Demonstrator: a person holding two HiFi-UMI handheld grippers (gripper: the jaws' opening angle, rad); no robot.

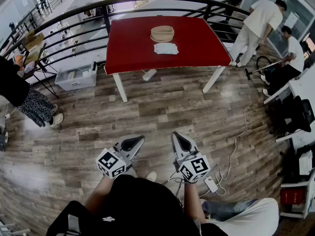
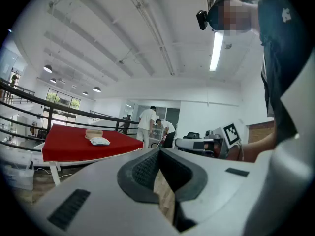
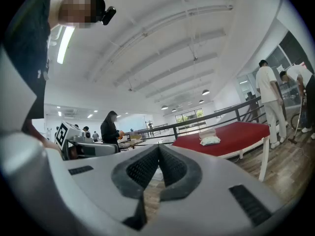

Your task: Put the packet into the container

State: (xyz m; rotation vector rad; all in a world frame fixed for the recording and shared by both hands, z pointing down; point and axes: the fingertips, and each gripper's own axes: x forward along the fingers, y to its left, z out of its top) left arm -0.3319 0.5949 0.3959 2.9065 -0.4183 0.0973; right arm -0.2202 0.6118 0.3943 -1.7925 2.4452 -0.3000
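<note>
A white packet (image 1: 166, 48) lies on the red table (image 1: 133, 48), just in front of a round tan container (image 1: 162, 33). Both show small and far off in the left gripper view, the packet (image 2: 100, 141) beside the container (image 2: 93, 132), and in the right gripper view, the packet (image 3: 210, 140) below the container (image 3: 207, 133). My left gripper (image 1: 140, 139) and right gripper (image 1: 174, 135) hang low over the wooden floor, well short of the table. Both are shut with nothing between their jaws.
A black railing (image 1: 74, 21) runs behind the table. A grey plastic bin (image 1: 76, 77) sits on the floor at the table's left. People stand at the right (image 1: 256, 23) and at the left (image 1: 19, 95). A white cable and power adapter (image 1: 211, 183) lie on the floor by my right side.
</note>
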